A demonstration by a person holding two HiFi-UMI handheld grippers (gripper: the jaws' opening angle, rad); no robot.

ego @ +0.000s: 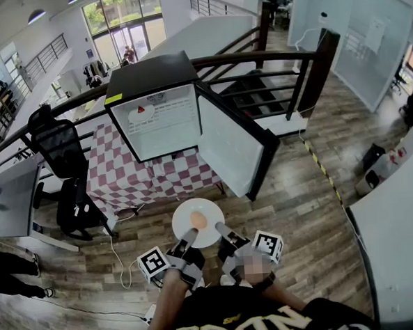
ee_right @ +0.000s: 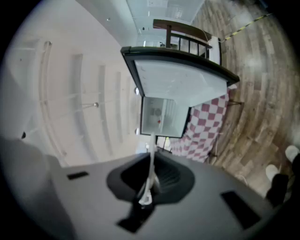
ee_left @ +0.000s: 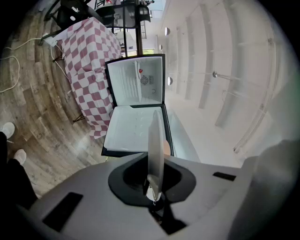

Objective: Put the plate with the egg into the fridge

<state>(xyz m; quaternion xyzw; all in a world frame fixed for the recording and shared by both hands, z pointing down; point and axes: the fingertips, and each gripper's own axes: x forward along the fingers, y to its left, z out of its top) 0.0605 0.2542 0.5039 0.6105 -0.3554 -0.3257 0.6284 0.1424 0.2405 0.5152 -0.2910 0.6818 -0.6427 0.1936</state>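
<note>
The left gripper (ego: 191,236) and right gripper (ego: 219,230) both pinch the plate (ego: 181,214) at its near rim (flat, before the open fridge (ego: 163,121)); the egg (ego: 199,220) is too blurred to show its long axis.

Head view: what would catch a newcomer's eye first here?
The white plate with an egg on it sits low in the middle. The left gripper and right gripper each clamp its near rim. Straight ahead stands a small fridge with its door swung open to the right, on a red-and-white checked cloth.
</note>
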